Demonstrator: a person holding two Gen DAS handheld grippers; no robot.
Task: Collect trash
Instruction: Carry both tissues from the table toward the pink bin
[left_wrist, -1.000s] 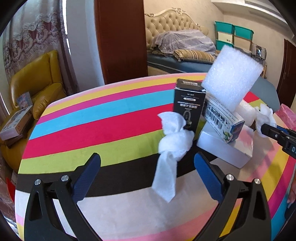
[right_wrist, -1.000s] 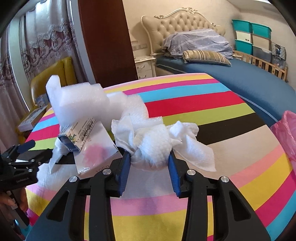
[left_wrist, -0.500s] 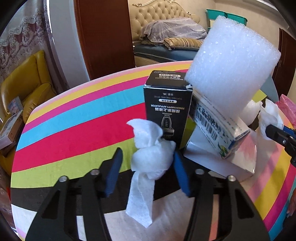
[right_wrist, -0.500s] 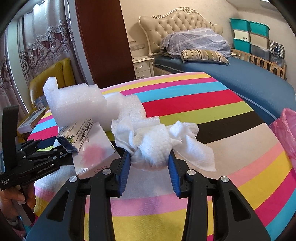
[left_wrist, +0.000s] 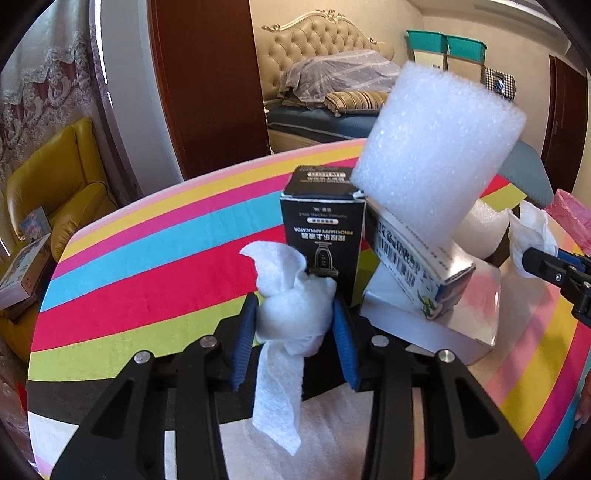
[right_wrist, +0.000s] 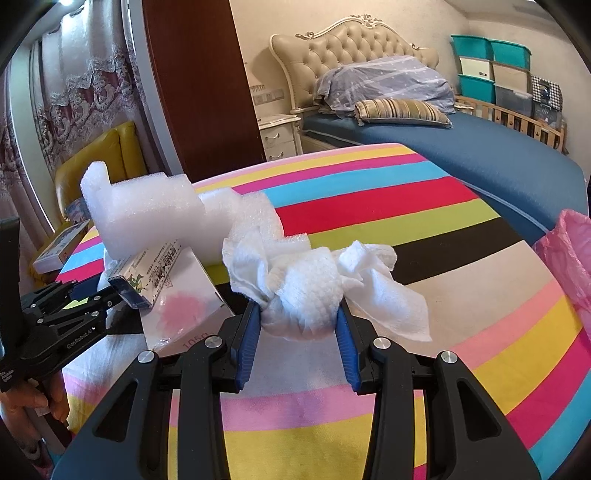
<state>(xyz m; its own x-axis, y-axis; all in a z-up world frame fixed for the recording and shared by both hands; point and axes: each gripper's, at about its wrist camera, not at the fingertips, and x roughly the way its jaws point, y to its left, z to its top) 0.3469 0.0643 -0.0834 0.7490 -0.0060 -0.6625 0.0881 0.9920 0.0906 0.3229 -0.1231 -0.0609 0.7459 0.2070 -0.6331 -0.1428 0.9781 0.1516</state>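
Note:
A white crumpled tissue (left_wrist: 295, 314) sits between the blue pads of my left gripper (left_wrist: 294, 317). The jaws are closing and the pads press its sides, while a loose tail hangs down. It is just in front of a black carton (left_wrist: 321, 229). My right gripper (right_wrist: 300, 317) is shut on a second tissue wad (right_wrist: 306, 291), held above the striped tablecloth (right_wrist: 406, 206). The left wrist view shows that gripper (left_wrist: 546, 266) at the right edge with its tissue (left_wrist: 532, 232). In the right wrist view the left gripper (right_wrist: 74, 306) is at the left, its tissue hidden.
A white foam block (left_wrist: 436, 155) leans on a blue-and-white barcode carton (left_wrist: 417, 266), which rests on a flat white box (left_wrist: 443, 332). A pink bag (right_wrist: 569, 251) hangs at the table's right edge. A yellow armchair (left_wrist: 62, 184) and a bed (right_wrist: 480, 147) lie beyond.
My left gripper moved in toward the black carton and its jaws went from wide apart to pressing on the tissue. The right gripper kept still, holding its tissue.

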